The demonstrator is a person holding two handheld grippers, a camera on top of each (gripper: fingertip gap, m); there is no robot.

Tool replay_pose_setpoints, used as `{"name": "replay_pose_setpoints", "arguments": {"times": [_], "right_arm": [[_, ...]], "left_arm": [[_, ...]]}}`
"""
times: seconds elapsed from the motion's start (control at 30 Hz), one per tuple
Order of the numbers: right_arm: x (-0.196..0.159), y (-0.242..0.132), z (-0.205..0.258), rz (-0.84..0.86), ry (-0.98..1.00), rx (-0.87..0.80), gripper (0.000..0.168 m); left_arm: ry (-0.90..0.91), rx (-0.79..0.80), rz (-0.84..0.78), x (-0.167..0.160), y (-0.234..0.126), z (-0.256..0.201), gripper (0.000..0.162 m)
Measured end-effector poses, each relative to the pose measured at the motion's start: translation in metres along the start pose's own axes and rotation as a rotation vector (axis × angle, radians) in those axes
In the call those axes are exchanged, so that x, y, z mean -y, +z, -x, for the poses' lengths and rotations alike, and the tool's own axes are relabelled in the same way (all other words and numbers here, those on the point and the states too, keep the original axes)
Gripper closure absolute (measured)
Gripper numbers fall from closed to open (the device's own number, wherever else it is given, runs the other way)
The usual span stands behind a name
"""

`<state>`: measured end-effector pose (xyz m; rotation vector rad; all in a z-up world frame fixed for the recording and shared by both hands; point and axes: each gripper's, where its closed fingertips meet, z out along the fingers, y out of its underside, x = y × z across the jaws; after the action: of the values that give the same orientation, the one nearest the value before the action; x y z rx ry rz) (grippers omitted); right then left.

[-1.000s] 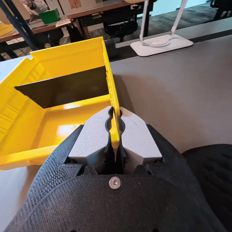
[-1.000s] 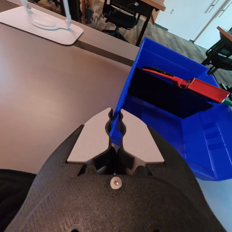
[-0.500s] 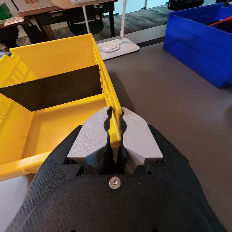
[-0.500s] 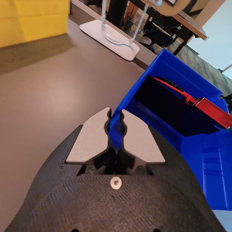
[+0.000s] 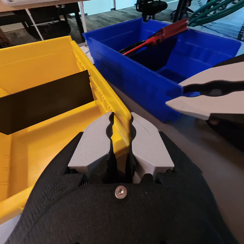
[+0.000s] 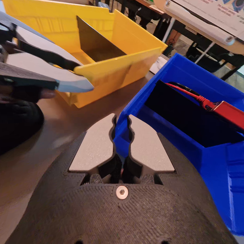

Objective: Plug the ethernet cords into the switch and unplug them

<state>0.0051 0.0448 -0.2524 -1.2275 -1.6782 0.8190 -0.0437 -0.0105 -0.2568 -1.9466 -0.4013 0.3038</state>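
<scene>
On table (image 6: pixel 63 125): my left gripper (image 5: pixel 121 116) clamps yellow bin (image 5: pixel 39 63) wall, right gripper (image 6: pixel 122 117) clamps blue bin (image 6: pixel 217 171) corner. Setup; next, release and fetch switch (image 6: pixel 229 113).

Sitting side by side on a brown table (image 6: pixel 66 125): yellow bin (image 5: pixel 39 63) with black divider (image 5: pixel 46 100) at left, blue bin (image 5: pixel 138 81) at upper right.

Brown tabletop (image 6: pixel 39 165), dark office chair (image 5: pixel 151 5), grey carpet floor (image 5: pixel 112 17)
</scene>
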Motion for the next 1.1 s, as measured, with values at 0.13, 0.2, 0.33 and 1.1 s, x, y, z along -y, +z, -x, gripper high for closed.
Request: {"name": "replay_pose_setpoints", "arguments": {"times": [0.13,0.2,0.33,1.1], "right_arm": [[0.02,-0.008,0.004,-0.087,0.063,0.032,0.137],[0.036,-0.031,-0.015,-0.197,0.113,-0.042,0.115],[0.024,-0.075,-0.079,-0.282,0.208,-0.289,0.072],[-0.06,-0.073,-0.152,0.1,-0.014,-0.465,0.154]], "left_arm": [[0.0,0.168,-0.284,0.043,-0.032,0.009,0.116],[0.067,0.232,-0.419,0.064,-0.052,-0.003,0.109],[-0.008,0.004,-0.365,0.061,-0.031,-0.064,0.082],[0.21,0.148,-0.101,0.037,0.033,-0.043,0.143]]}}
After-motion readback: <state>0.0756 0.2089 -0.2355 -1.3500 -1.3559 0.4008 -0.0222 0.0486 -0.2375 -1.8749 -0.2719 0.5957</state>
